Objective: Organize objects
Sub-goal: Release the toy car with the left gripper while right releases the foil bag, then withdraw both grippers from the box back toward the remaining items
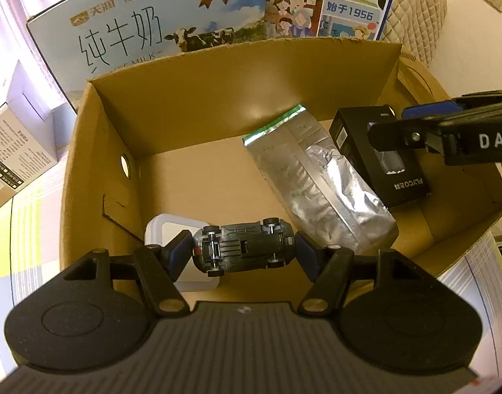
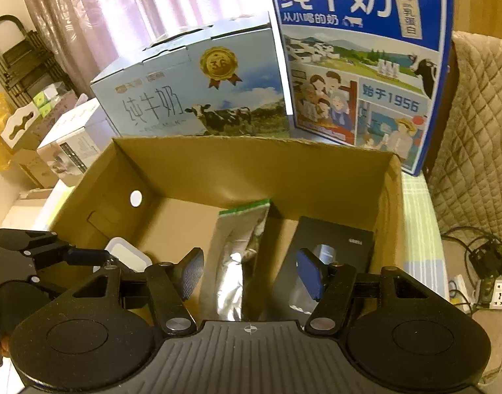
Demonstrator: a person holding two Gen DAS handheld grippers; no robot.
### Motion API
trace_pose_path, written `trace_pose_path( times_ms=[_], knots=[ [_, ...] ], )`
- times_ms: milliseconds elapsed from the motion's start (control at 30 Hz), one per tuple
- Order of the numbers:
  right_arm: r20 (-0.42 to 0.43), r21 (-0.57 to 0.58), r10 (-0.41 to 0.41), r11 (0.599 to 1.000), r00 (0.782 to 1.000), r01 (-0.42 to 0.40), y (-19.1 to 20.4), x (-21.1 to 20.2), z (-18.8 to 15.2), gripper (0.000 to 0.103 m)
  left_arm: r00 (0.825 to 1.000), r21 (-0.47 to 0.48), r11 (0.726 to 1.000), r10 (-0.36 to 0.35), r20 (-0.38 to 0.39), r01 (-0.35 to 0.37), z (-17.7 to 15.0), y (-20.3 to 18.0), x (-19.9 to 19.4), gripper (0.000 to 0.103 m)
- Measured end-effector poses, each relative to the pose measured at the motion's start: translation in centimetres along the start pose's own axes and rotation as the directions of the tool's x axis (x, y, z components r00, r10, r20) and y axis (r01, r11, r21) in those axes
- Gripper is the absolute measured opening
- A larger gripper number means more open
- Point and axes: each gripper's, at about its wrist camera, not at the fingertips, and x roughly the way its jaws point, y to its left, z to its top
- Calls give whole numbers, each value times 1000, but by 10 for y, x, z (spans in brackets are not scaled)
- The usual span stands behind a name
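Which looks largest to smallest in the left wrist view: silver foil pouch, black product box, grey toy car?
1. silver foil pouch
2. black product box, partly hidden by the right gripper
3. grey toy car, though nearest the camera

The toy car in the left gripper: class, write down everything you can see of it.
The toy car is a small dark grey model, plastic by its look, turned so that its underside faces the camera, showing chassis ribs, metal axles and four small black wheels. It lies crosswise between the fingers of the left gripper, whose blue pads press on its two ends. It hangs over the near floor of the open cardboard box, above a white lidded container and beside a silver foil pouch.
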Motion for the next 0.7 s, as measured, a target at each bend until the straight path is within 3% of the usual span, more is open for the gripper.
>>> trace_pose_path(
  times_ms=[133,233,400,700],
  knots=[
    [2,-16,-27,1000,1000,27,0,-5,-3,60,1000,-4,1000,11,1,-11,2,-1,3,66],
    [10,-36,-43,998,999,43,2,-10,-7,63,1000,-15,1000,20,15,-20,3,-1,2,81],
    [26,-62,-58,996,998,60,7,-20,-14,73,999,-11,1000,24,33,-24,3,-1,-3,85],
    [62,-67,-89,993,994,93,14,-41,-27,75,998,-38,999,33,50,-31,-2,4,-21,88]
  ],
)
